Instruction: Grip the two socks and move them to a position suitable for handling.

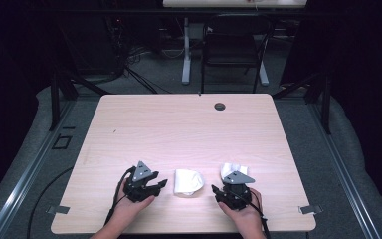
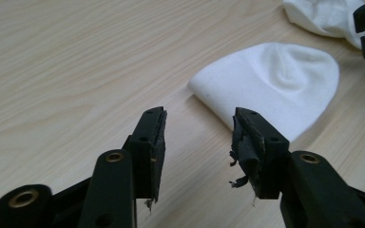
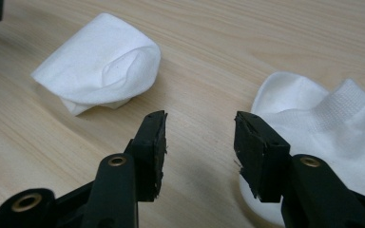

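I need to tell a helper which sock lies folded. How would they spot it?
On the wooden table, look at the near edge between the left gripper and right gripper. The folded sock lies there, compact; the other sock lies loose.

**No legible writing**

No text, label, brand, number or sign can be read. The two white socks [image 1: 188,181] [image 1: 233,170] are plain, the wooden table [image 1: 179,129] bears no marking, and the black grippers [image 1: 155,186] [image 1: 218,191] show no lettering.
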`<action>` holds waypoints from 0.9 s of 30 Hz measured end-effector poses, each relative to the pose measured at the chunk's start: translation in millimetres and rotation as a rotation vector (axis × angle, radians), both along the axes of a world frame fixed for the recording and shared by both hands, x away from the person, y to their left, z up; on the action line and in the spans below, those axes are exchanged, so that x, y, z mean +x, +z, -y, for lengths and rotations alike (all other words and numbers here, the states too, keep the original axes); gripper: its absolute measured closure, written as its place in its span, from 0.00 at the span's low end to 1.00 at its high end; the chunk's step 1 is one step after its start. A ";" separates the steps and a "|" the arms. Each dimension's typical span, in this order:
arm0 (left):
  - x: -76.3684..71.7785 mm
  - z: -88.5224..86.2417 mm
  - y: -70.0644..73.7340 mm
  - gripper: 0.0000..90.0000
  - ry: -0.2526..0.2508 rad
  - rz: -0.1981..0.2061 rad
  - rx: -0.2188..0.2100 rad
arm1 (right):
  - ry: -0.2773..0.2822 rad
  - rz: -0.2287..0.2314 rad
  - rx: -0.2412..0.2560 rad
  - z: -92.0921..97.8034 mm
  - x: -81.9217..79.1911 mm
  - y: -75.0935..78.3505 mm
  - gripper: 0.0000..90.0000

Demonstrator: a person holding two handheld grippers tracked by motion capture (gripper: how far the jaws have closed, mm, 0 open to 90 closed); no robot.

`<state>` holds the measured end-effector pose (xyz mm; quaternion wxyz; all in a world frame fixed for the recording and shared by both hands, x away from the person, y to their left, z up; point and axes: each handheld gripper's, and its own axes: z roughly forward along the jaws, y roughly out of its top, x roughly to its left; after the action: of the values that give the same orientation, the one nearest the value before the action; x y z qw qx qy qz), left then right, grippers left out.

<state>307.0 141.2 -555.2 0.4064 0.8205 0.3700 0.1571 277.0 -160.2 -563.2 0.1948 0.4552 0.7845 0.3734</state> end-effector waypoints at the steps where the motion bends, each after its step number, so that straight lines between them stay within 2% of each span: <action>1: 0.7 5.0 -0.8 0.64 -0.004 -0.007 -0.001 | 0.000 -0.011 0.008 0.9 0.2 -0.3 0.64; 5: 5.1 25.2 -3.0 0.68 -0.030 -0.016 -0.002 | 0.003 -0.020 0.019 2.6 0.4 0.1 0.66; 10: 9.6 39.6 -3.9 0.74 -0.041 -0.031 0.000 | 0.001 -0.022 0.031 4.9 1.0 1.0 0.66; 14: 13.5 45.2 -7.5 0.77 -0.042 -0.044 0.006 | 0.000 -0.024 0.034 5.5 1.7 0.7 0.66; 16: 15.1 47.2 -10.9 0.79 -0.045 -0.064 0.002 | -0.002 -0.025 0.035 5.7 1.9 0.8 0.66; 22: 14.7 51.2 -17.8 0.82 -0.065 -0.067 0.048 | -0.006 -0.027 0.039 6.7 1.8 1.2 0.66; 27: 11.3 52.9 -22.4 0.83 -0.077 -0.068 0.059 | -0.007 -0.026 0.047 7.2 2.2 1.1 0.66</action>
<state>318.3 88.3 -577.6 0.3750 0.8505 0.3470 0.1245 279.1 -167.4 -562.1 0.1751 0.4674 0.7762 0.3852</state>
